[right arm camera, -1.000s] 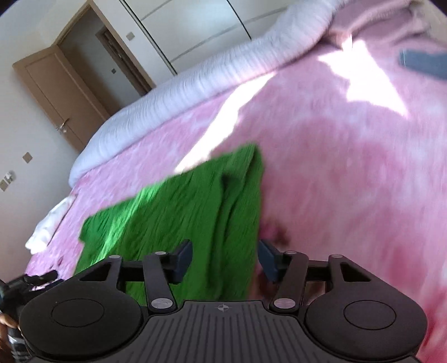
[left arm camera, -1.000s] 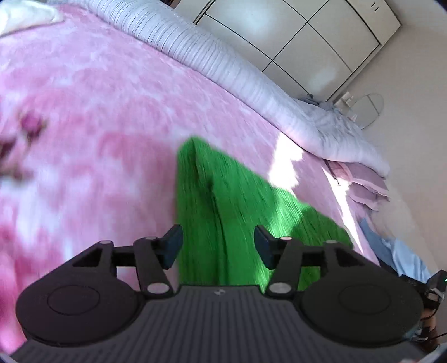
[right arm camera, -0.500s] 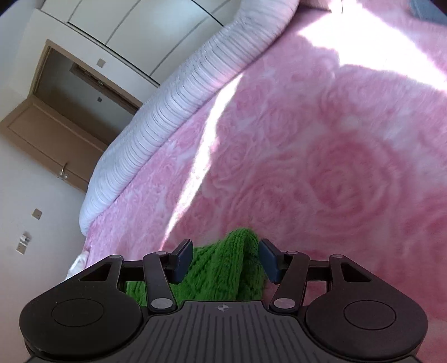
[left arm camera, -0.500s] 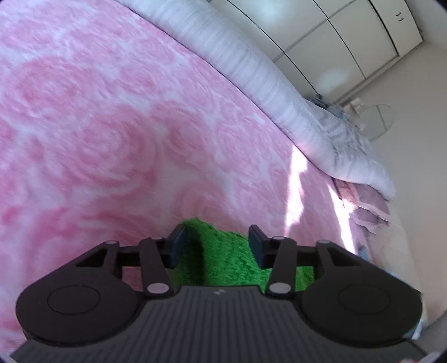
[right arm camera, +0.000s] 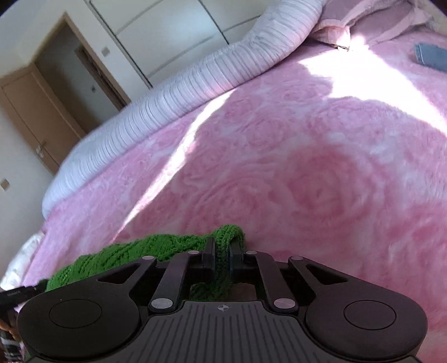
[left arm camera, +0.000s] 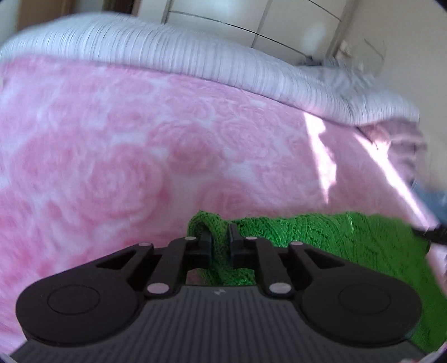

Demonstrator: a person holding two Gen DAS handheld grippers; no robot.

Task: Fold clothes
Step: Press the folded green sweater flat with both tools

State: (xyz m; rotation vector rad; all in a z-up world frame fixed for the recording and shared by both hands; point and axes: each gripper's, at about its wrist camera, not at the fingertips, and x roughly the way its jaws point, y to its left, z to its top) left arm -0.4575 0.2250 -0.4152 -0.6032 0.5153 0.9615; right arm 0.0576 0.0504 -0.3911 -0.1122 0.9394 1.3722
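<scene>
A bright green knitted garment (left arm camera: 335,237) lies on the pink rose-patterned blanket (left arm camera: 139,153). My left gripper (left arm camera: 220,238) is shut on the garment's left far edge, a fold of knit pinched between its jaws. My right gripper (right arm camera: 222,250) is shut on the garment's (right arm camera: 134,254) right far edge. The cloth stretches between the two grippers. The tip of the other gripper shows at the edge of each view (left arm camera: 434,236) (right arm camera: 16,293).
A rolled white-lilac ribbed duvet (right arm camera: 195,81) runs along the far side of the bed. Pink pillows (right arm camera: 371,22) lie at the head. A folded blue item (right arm camera: 431,55) sits on the blanket far right. White wardrobes and a wooden door (right arm camera: 30,111) stand behind.
Both grippers moved down to the garment's far edge and closed on it; they were open a second ago. The views have tilted up toward the duvet.
</scene>
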